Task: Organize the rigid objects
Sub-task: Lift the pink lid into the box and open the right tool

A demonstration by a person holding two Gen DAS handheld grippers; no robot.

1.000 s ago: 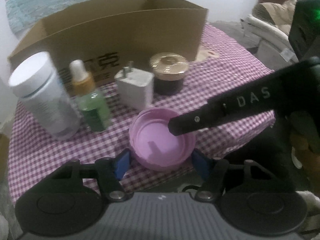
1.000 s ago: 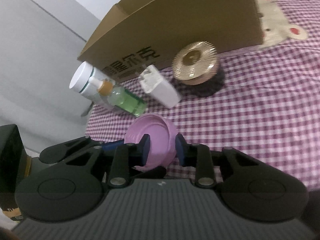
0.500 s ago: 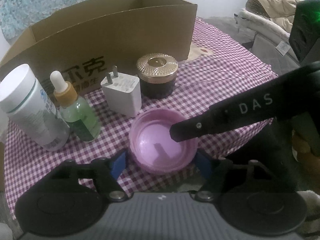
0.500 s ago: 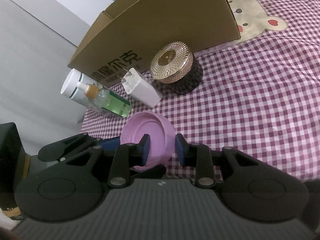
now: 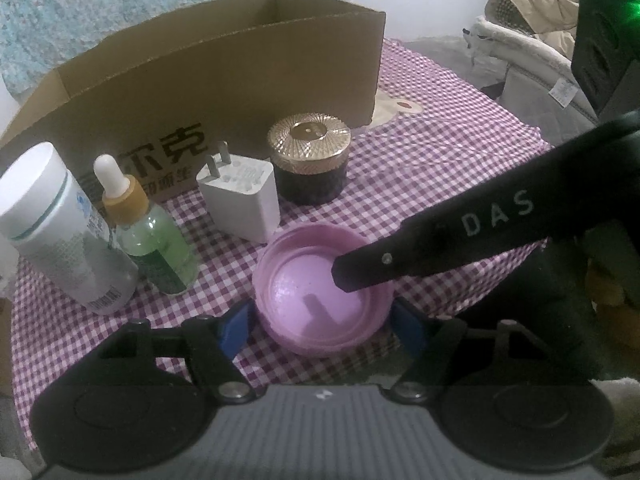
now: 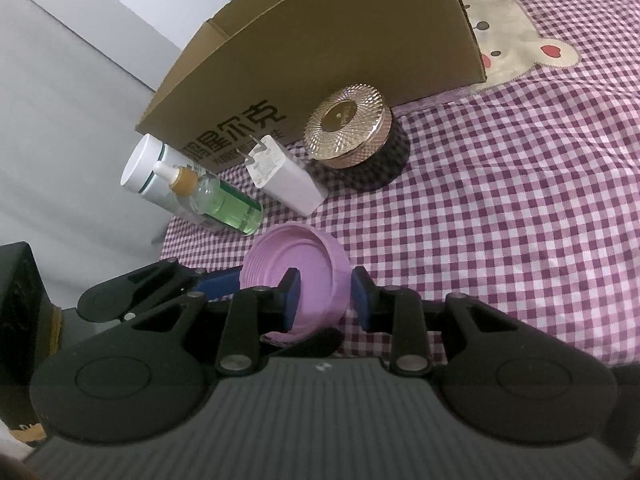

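A pink plastic lid (image 5: 320, 296) lies open side up near the front edge of the checkered table. My left gripper (image 5: 322, 324) is open, its blue pads on either side of the lid with small gaps. My right gripper (image 6: 325, 296) straddles the lid's right wall (image 6: 336, 280), one finger inside and one outside; I cannot tell whether the pads touch it. Its black finger shows in the left wrist view (image 5: 440, 240) reaching into the lid.
Behind the lid stand a white bottle (image 5: 52, 232), a green dropper bottle (image 5: 148, 240), a white charger plug (image 5: 240, 196) and a gold-lidded dark jar (image 5: 308, 160). An open cardboard box (image 5: 200, 92) stands behind them. A sofa (image 5: 532, 52) is at far right.
Both grippers and the lid have drawn back from the row of objects, and the left view has risen. The right gripper's finger stays inside the lid.
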